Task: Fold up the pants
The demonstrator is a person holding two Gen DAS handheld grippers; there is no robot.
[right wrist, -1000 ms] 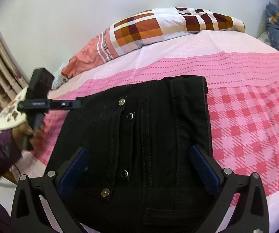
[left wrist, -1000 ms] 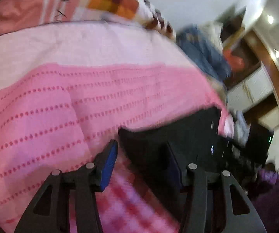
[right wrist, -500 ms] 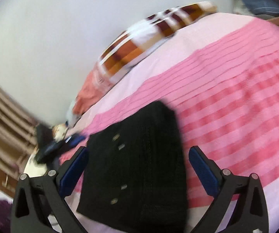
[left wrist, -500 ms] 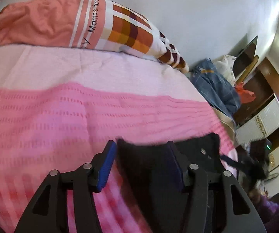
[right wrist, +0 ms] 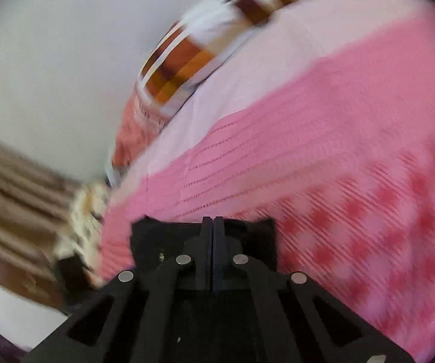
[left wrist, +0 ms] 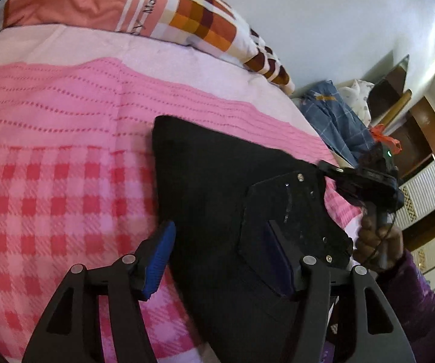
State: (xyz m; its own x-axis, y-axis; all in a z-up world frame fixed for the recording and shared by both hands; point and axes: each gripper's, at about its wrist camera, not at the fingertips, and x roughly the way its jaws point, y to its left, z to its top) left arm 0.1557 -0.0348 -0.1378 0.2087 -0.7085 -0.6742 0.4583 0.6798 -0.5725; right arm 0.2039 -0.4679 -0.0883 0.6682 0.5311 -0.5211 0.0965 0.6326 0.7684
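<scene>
We are making a fold in the black denim pants (left wrist: 217, 199) lying on the pink checked bed (left wrist: 51, 199), our left gripper (left wrist: 220, 251) spread wide over the fabric, our right gripper (right wrist: 213, 251) clenched, apparently pinching cloth, needing next, we judge, to be carried across.

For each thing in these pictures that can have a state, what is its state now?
black pants: lying on the bed, a pocket flap with snaps raised on their right part.
left gripper: open, one finger on each side of the pants' fabric.
right gripper: shut, black fabric right under it; a grip cannot be told.
pillow: lying at the bed's head.
</scene>
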